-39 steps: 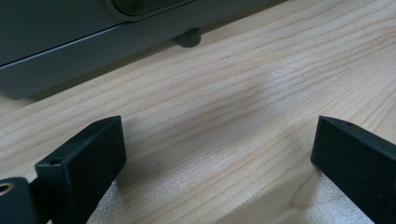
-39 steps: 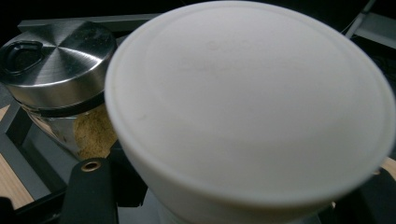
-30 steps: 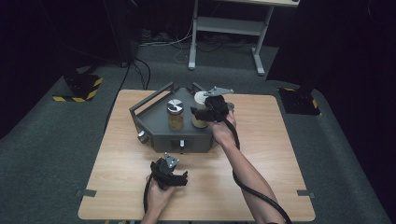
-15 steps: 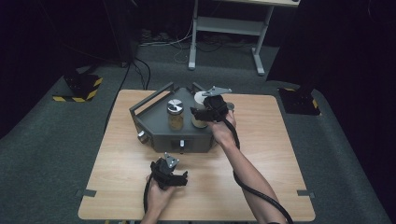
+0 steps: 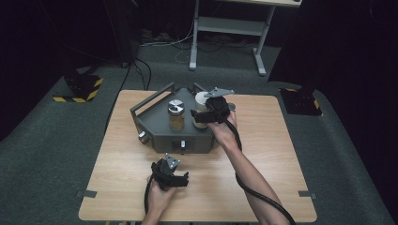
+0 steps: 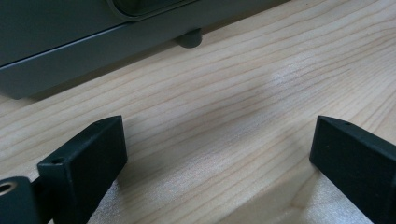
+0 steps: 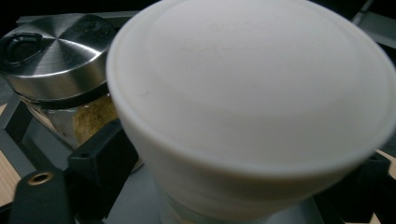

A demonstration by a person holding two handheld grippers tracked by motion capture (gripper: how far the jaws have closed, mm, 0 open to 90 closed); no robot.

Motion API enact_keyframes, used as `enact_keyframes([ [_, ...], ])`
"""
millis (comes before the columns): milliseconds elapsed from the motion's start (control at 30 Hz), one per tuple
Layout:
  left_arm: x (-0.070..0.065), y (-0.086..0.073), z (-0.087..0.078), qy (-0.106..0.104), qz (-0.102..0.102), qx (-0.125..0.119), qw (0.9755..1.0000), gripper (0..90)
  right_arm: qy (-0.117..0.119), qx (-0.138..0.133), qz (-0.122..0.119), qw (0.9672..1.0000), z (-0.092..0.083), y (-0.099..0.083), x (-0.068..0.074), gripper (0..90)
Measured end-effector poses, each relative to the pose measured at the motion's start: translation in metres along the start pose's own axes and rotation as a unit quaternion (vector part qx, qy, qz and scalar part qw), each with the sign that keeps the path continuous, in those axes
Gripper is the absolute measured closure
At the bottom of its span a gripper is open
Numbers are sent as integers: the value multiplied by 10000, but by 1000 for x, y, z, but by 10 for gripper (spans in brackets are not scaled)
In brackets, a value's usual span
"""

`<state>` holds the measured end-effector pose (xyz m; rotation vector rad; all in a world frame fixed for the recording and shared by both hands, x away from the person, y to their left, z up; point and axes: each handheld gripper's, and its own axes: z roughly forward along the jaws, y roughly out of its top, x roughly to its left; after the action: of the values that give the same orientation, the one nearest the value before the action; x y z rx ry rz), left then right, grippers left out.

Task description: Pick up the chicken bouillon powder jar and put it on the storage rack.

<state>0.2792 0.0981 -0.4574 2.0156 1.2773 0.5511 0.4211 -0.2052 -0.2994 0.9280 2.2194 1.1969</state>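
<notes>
The right gripper [image 5: 202,114] has just been opening around the white-lidded jar [image 7: 247,107], which stands on the grey tray [image 5: 155,123] beside the steel-capped spice jar [image 5: 176,114]; its jaws now flank the jar, likely free of it. Best drawn straight back, without tipping either jar. The left gripper [image 5: 174,178] rests spread on the wooden table [image 6: 224,116], holding nothing.

Table: light wooden table [image 5: 281,154] with visible grain, standing on grey carpet.
On it, far middle: dark grey angular tray [image 5: 159,136], resting on small feet, one foot showing in the left gripper view.
Tray front: knobs facing the person.
Near edge: two small dark tabs [image 5: 86,193] at the left and right sides.
</notes>
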Motion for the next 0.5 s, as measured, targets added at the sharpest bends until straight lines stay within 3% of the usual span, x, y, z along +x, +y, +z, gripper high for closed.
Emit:
enact_keyframes([
  [500,0,0,0,0,-5,-5,10000,38,106,-181,63,9998,-14,-18,-8,98],
])
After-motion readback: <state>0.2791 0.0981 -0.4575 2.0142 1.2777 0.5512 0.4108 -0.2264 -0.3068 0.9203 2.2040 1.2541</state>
